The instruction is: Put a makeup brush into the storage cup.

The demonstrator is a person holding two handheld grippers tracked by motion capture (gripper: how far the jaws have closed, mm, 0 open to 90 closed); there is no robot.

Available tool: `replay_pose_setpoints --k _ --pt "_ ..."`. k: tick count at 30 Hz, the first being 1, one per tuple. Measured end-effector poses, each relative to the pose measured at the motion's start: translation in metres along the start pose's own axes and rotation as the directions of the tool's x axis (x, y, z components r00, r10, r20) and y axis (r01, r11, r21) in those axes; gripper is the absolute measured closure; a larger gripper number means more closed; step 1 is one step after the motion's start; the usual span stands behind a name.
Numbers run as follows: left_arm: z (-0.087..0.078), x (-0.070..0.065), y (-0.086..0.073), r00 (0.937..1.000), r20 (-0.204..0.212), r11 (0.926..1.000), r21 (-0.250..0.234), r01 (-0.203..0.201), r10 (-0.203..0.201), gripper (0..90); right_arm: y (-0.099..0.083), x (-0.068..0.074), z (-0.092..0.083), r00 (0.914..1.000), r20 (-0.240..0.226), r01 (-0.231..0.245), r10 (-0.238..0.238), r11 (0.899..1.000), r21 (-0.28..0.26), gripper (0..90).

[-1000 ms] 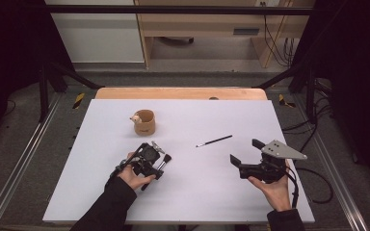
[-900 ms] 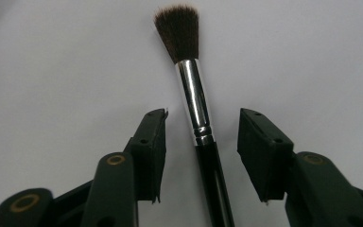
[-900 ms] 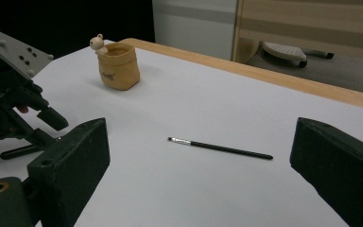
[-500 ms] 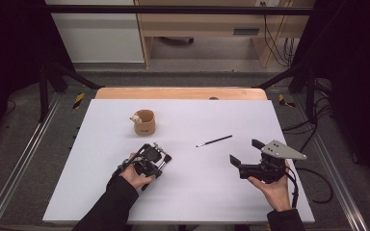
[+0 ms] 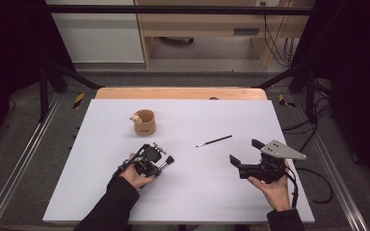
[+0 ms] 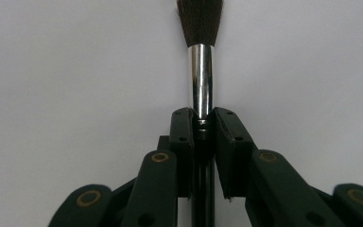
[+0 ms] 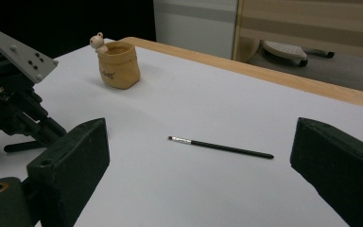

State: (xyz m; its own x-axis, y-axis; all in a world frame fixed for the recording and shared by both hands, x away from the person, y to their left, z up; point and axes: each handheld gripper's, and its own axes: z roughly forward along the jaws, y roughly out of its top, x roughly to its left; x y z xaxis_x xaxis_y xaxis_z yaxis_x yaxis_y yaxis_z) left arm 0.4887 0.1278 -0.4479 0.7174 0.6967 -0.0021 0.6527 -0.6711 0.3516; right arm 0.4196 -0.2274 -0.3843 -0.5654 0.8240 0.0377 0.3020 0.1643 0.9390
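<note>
A thick make-up brush [image 6: 201, 71] with dark bristles and a silver ferrule lies on the white table. My left gripper [image 6: 203, 119] has just been closing on it, and both pads now press on its black handle just behind the ferrule. From above, the left gripper [image 5: 160, 162] sits low at the front left, with the bristles [image 5: 169, 159] sticking out to the right. My right gripper [image 5: 245, 152] is held at the front right, open with nothing between its jaws. A thin black brush [image 5: 214, 141] lies a short way ahead of it, also seen as the thin brush [image 7: 227, 148].
A small tan pouch-shaped holder [image 5: 144, 122] with a little figure on its rim stands upright behind the left gripper. The table's wooden far edge [image 5: 180, 93] runs across the back. Metal rails and cables flank the table on both sides.
The left gripper's jaws have drawn together onto the thick brush's handle. Both hands have stayed where they were, and the thin brush and the holder have not moved.
</note>
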Motion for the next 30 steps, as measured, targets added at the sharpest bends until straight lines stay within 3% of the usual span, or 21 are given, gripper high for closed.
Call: replay_pose_setpoints --k 8,21,26,30 --pt "-0.006 0.001 -0.002 0.9998 -0.004 0.9997 -0.018 -0.018 0.018 77.5 0.0 0.0 -0.001 1.0 -0.005 -0.002 0.002 1.0 -0.004 5.9" --pt "-0.032 -0.002 -0.006 0.9989 -0.002 0.9942 -0.097 -0.046 0.047 77.7 0.001 -0.001 -0.001 1.0 -0.002 -0.004 0.004 1.0 -0.007 5.9" --pt "-0.044 -0.004 -0.007 0.9989 -0.011 0.9865 -0.157 -0.047 0.046 77.7 0.001 -0.001 -0.002 1.0 -0.003 -0.004 0.004 1.0 -0.009 5.9" --pt "-0.055 -0.005 -0.008 0.9993 -0.02 0.9723 -0.231 -0.037 0.033 77.7 0.001 -0.001 -0.002 1.0 -0.003 -0.005 0.005 1.0 -0.01 5.9"
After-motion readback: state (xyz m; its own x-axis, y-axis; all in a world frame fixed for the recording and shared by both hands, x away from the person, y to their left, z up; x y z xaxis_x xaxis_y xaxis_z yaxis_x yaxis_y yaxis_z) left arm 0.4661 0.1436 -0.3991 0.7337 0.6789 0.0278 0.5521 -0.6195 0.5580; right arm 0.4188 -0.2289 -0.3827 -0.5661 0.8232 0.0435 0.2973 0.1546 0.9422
